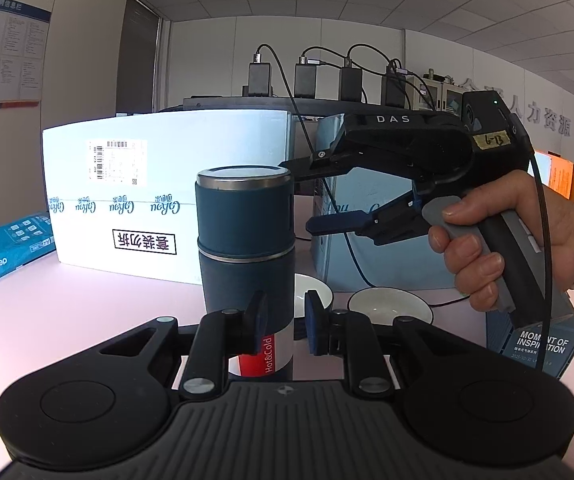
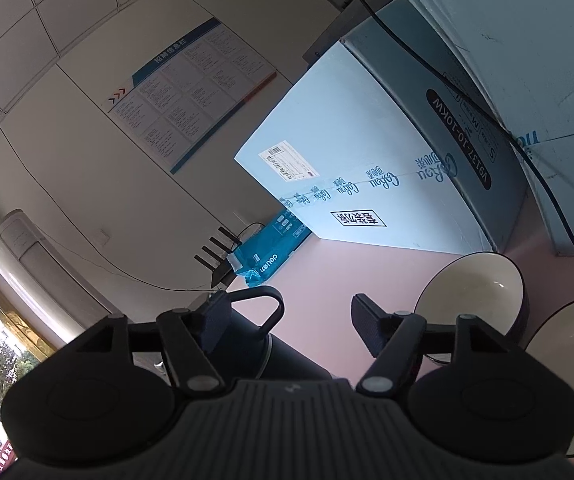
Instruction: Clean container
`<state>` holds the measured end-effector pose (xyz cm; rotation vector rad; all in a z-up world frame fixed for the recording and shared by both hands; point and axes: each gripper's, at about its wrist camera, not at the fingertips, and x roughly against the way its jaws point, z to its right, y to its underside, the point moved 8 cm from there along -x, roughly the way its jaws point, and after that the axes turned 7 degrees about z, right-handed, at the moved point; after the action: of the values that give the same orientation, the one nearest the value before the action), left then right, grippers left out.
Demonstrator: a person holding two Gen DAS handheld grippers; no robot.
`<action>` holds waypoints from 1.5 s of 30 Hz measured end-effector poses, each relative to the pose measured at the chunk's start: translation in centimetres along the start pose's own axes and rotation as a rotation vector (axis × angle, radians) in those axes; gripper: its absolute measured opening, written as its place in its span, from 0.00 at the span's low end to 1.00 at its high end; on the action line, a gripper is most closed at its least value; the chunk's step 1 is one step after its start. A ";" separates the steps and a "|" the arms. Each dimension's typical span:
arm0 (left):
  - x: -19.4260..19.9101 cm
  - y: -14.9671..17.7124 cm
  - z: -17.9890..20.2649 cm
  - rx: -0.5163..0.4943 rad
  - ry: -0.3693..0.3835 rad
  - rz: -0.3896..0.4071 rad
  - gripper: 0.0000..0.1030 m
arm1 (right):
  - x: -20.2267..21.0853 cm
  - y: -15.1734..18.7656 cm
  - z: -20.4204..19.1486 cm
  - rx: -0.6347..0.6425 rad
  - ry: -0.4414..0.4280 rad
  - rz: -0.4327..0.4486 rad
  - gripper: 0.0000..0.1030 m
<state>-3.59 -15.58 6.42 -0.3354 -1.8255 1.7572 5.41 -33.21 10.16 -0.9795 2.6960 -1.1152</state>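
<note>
A dark blue thermos bottle (image 1: pixel 243 220) with a steel-rimmed cap and a red and white label stands upright on the pink table (image 1: pixel 87 320). My left gripper (image 1: pixel 283 320) is shut in front of its lower part, the pads a narrow gap apart with nothing seen between them. Whether they touch the bottle I cannot tell. My right gripper (image 1: pixel 299 196), held in a person's hand (image 1: pixel 487 248), is rolled on its side and open at the cap's right edge. In the right wrist view the cap's loop handle (image 2: pixel 263 304) lies beside the left finger of that gripper (image 2: pixel 291 320).
Two white bowls with dark rims (image 1: pixel 319 296) (image 1: pixel 391 308) stand just behind the bottle, also in the right wrist view (image 2: pixel 475 292) (image 2: pixel 567 344). A large white carton (image 1: pixel 147 184) and a grey-blue box (image 2: pixel 427 120) close off the back. A blue paper pack (image 1: pixel 3 252) lies at the left. Cables hang over the boxes.
</note>
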 end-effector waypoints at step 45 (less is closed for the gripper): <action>-1.9 6.9 -1.1 0.005 -0.191 -0.266 0.20 | -4.0 -1.7 -0.5 0.105 0.010 -0.024 0.90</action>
<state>-2.87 -15.01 -0.82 0.0782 -1.8969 1.6524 9.38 -31.54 10.94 -0.9941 2.6097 -1.2557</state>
